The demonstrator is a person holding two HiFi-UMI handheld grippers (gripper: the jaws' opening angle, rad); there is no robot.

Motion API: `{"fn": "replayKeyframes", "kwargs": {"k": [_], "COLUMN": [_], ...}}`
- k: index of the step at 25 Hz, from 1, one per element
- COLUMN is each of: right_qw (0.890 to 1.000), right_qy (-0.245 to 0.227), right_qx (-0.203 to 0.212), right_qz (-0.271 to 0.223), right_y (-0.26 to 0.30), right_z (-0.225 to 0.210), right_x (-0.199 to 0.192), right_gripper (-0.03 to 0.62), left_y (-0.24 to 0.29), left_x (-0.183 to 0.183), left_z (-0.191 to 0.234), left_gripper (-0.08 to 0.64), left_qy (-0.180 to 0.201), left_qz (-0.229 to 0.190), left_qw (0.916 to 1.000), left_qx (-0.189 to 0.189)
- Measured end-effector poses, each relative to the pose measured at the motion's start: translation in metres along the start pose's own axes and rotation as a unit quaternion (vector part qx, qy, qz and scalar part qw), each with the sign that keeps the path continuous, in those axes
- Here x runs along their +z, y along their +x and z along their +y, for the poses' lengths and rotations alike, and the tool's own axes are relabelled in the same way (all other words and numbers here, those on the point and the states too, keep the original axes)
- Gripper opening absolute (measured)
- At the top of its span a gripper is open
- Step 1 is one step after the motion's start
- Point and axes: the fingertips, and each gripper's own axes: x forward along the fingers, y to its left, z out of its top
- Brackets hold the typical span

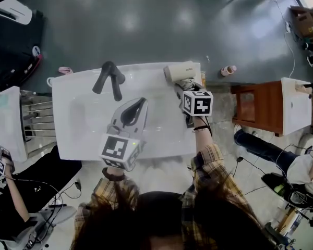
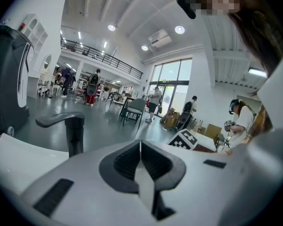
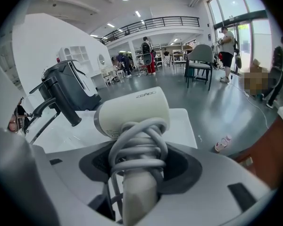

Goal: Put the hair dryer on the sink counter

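Holding the cream hair dryer point(image 3: 132, 112) by its cord-wrapped handle, the right gripper point(image 3: 137, 171) has its jaws clamped on it above the far right corner of the white sink counter point(image 1: 161, 139). The task looks nearly done, with setting down and release left, though contact with the counter is unclear. The left gripper point(image 2: 141, 166) hangs over the basin, its jaws pressed together on nothing.

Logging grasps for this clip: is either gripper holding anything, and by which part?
The right gripper holds the hair dryer by its cord-wrapped handle; the left gripper is shut on nothing.
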Motion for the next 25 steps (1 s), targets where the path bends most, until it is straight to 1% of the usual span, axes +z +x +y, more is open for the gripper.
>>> {"fn": "replayKeyframes", "kwargs": {"k": [3,7,10,17,22,25], "right_qw": [1.0,1.0,1.0,0.999,0.998,0.998], "right_qy": [-0.003,-0.002,-0.015,-0.041,-0.062,-0.066], "right_qx": [0.001,0.015,0.013,0.016,0.011,0.005], "right_qz": [0.006,0.007,0.007,0.01,0.002,-0.013], "right_y": [0.001,0.001,-0.001,-0.009,-0.019,-0.03], "right_z": [-0.001,0.002,0.002,0.003,0.004,0.006], "right_x": [-0.001,-0.001,-0.001,0.003,0.01,0.016], "right_gripper": [0.272,0.272,0.287,0.293,0.295,0.295], "left_y": [-0.002,-0.005,-0.006,-0.007,-0.007,-0.009], "left_x": [0.001,-0.001,0.0,0.008,0.016,0.023], "left_z": [0.003,0.007,0.009,0.008,0.009,0.009], "left_gripper": [0.018,0.018,0.018,0.018,0.018,0.018], "left_qy": [-0.002,-0.007,-0.009,-0.006,-0.005,-0.003], "left_qz": [-0.001,-0.001,-0.003,-0.01,-0.018,-0.026], "left_qw": [1.0,0.9999,0.9999,0.9999,0.9998,0.9996], "left_qx": [0.005,0.011,0.011,0.01,0.011,0.013]}}
